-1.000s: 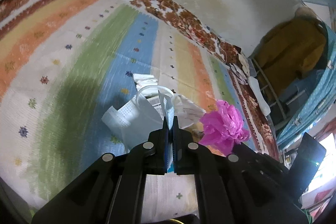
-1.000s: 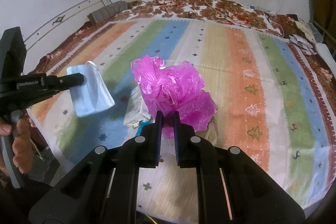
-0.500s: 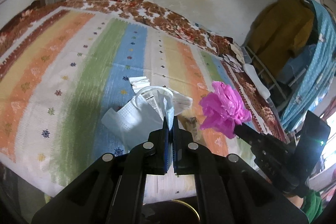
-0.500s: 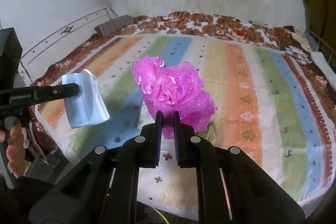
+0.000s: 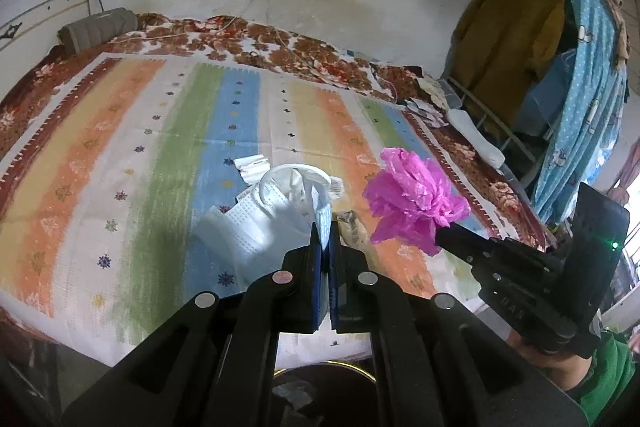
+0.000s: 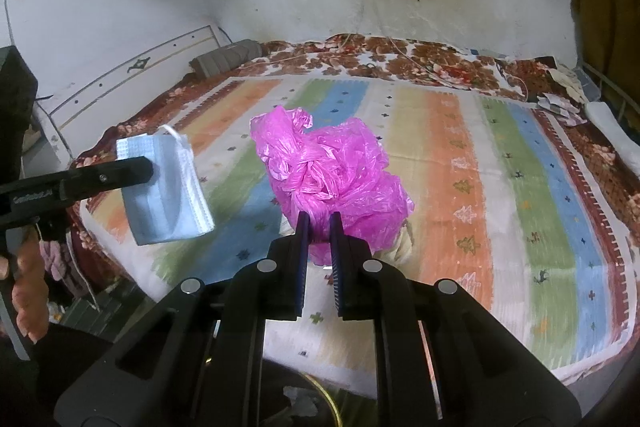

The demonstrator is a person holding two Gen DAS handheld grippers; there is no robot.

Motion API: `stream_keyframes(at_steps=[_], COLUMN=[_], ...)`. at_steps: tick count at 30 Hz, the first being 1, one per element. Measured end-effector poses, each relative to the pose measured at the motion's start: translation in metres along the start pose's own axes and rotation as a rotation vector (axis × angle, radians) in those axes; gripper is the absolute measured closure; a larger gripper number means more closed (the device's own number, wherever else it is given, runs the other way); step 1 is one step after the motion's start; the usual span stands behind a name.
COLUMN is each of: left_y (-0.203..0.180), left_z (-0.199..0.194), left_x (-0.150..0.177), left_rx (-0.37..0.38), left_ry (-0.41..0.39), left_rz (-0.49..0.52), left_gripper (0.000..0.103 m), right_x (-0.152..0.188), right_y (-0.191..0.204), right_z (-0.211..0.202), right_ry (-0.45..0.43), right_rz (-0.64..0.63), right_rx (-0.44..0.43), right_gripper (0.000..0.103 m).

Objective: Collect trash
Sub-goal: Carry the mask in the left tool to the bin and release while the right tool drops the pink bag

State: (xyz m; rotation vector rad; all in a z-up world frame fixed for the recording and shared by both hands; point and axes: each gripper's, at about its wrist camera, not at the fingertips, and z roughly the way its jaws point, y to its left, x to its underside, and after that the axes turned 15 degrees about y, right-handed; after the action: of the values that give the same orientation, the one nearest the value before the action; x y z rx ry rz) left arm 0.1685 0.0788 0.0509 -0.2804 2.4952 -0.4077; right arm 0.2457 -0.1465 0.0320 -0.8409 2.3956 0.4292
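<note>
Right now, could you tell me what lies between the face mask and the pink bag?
Only air: the right wrist view shows just striped bedspread behind the gap from face mask to pink bag.

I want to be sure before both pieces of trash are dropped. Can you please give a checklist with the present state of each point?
1. Left gripper jaws shut on the light blue pleated face mask: ok.
2. Right gripper jaws shut on the crumpled magenta plastic bag: ok.
3. Both pieces lifted clear of the striped bedspread: ok.
4. Dark round bin with a gold rim in view below the grippers: ok.
5. Mask or bag directly above the bin opening: cannot tell.
6. Bedspread free of trash: not ok, white paper scraps and a brownish wrapper remain.
</note>
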Motion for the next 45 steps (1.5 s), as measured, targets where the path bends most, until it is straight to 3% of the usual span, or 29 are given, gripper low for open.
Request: stream_keyframes(at_steps=[5, 14, 25, 39, 45], left_y=[-0.007, -0.017, -0.029, -0.039, -0.042], left_z=[-0.009, -0.025, -0.016, -0.01, -0.003], left_x=[0.014, 0.047, 0.083, 0.124, 0.146], left_rx=[0.017, 0.035, 0.034, 0.001, -0.032], left_ry=[0.01, 0.016, 0.098, 0.158, 0.193], left_rz=[0.01, 0.041, 0.057, 0.061, 0.058], left_gripper=[0.101, 0.101, 0.101, 0.101, 0.101], right_x=[0.015, 0.048, 0.092, 0.126, 0.145], right_y=[0.011, 0.031, 0.039, 0.041, 0.042], right_z=[-0.016, -0.03, -0.038, -0.036, -0.026], right_ry=[0.021, 0.041, 0.106, 0.166, 0.231], right_rz=[0.009, -0.023, -0.004, 0.029, 0.058], right_rx=[-0.037, -0.02, -0.041, -0.036, -0.015], right_gripper=[0.094, 0.094, 0.094, 0.094, 0.094])
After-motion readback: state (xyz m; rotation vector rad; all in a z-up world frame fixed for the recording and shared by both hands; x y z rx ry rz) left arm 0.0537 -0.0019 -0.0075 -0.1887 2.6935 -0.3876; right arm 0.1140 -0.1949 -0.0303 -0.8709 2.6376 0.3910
